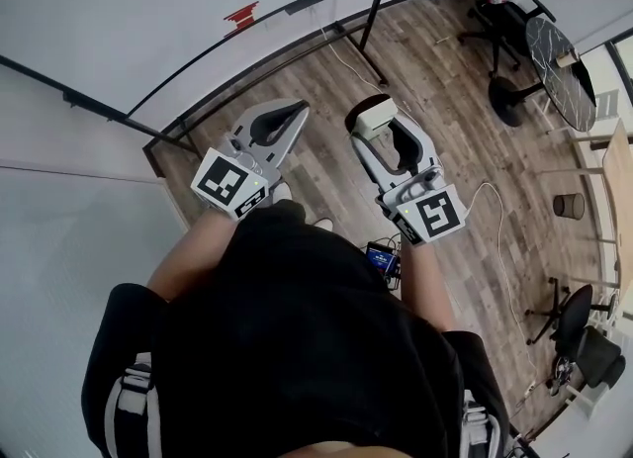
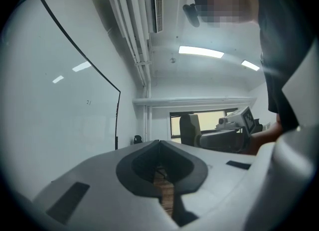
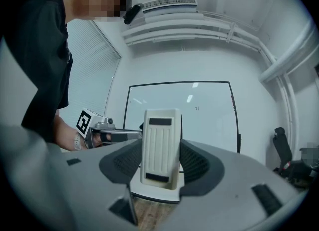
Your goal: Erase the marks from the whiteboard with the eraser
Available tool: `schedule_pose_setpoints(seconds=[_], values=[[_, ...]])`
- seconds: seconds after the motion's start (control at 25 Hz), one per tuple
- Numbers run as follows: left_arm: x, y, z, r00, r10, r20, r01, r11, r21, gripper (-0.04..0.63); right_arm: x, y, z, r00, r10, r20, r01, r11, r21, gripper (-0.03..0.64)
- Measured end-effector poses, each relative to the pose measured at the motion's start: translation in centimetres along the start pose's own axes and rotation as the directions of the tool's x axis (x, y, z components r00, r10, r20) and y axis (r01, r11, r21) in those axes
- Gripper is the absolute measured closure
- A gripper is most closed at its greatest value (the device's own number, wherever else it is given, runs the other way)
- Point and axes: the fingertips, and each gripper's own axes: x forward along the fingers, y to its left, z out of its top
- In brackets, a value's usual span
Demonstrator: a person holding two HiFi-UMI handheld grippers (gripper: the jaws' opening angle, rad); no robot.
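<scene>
The person stands on a wood floor [image 1: 445, 80] facing the whiteboard [image 3: 209, 125], one hand-held gripper in each hand, both raised in front of the body and apart from the board.

The right hand-held gripper [image 1: 379, 126] is clamped on the eraser [image 3: 160, 147]. The pale ribbed block stands upright between the jaws, which press on its two long sides, and its top rises above the jaw tips. In the right gripper view the eraser sits in front of the board's lower middle, not touching it.

The left hand-held gripper [image 1: 295, 110] has its jaws brought together, tips meeting, with nothing between them. It is level with the right one and just beside it, pointing the same way.

A small dark mark [image 3: 197, 108] shows on the upper middle of the board. In the head view a red patch [image 1: 240, 17] lies by the board's lower edge; whether it is ink or an object cannot be told
</scene>
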Motion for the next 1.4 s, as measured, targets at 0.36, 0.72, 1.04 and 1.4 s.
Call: schedule_pose_setpoints(seconds=[0.36,0.72,1.04,1.4], values=[[2.7,4.4,-0.8,1.0,0.022,0.011,-0.022,0.999,-0.027,0.588,4.2,-3.4,-0.8,1.0,-0.002,-0.018,0.002,0.999,-0.032,0.382],[6.1,11.9,-0.3,0.996,0.089,0.026,-0.088,0.996,-0.021,0.588,11.0,-7.9,-0.8,0.997,0.048,-0.054,-0.051,0.998,-0.041,0.38],[11.4,27.1,-0.3,0.993,0.11,0.044,-0.108,0.993,-0.045,0.588,25.8,-14.7,-1.1,0.993,0.079,-0.088,-0.083,0.995,-0.048,0.382],[13.6,36.5,-0.4,0.99,0.139,0.032,-0.137,0.99,-0.044,0.588,34.4,-17.7,-2.3,0.985,0.097,-0.144,-0.109,0.991,-0.077,0.382]])
